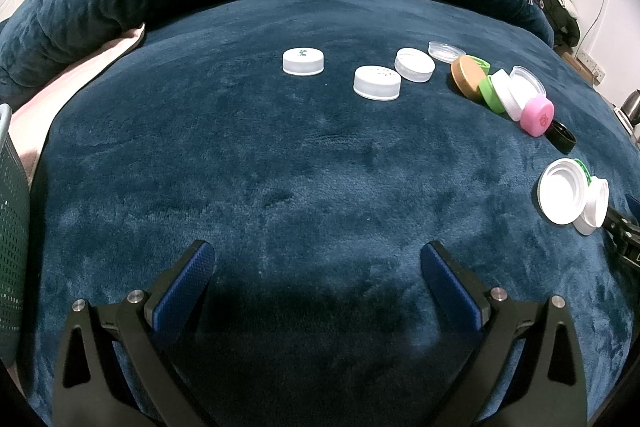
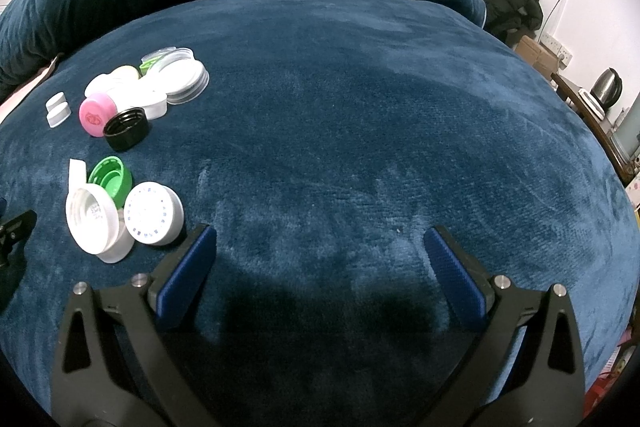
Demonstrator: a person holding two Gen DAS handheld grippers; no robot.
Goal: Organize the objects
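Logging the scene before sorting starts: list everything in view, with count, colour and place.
frosted white caps: three, set apart at centre on the blanket in the left wrist view
gold lid: one, in the far cluster
pink cap: one, front of the far cluster
black cap: one, beside the pink cap
green cap: one, open side up, in the near cluster
white lids: several, near cluster; exact count unclear
clear lids: at least two, far cluster
blanket: one, dark blue, under everything
kettle: one, dark, far right
left tool: open, empty
right tool: open, empty
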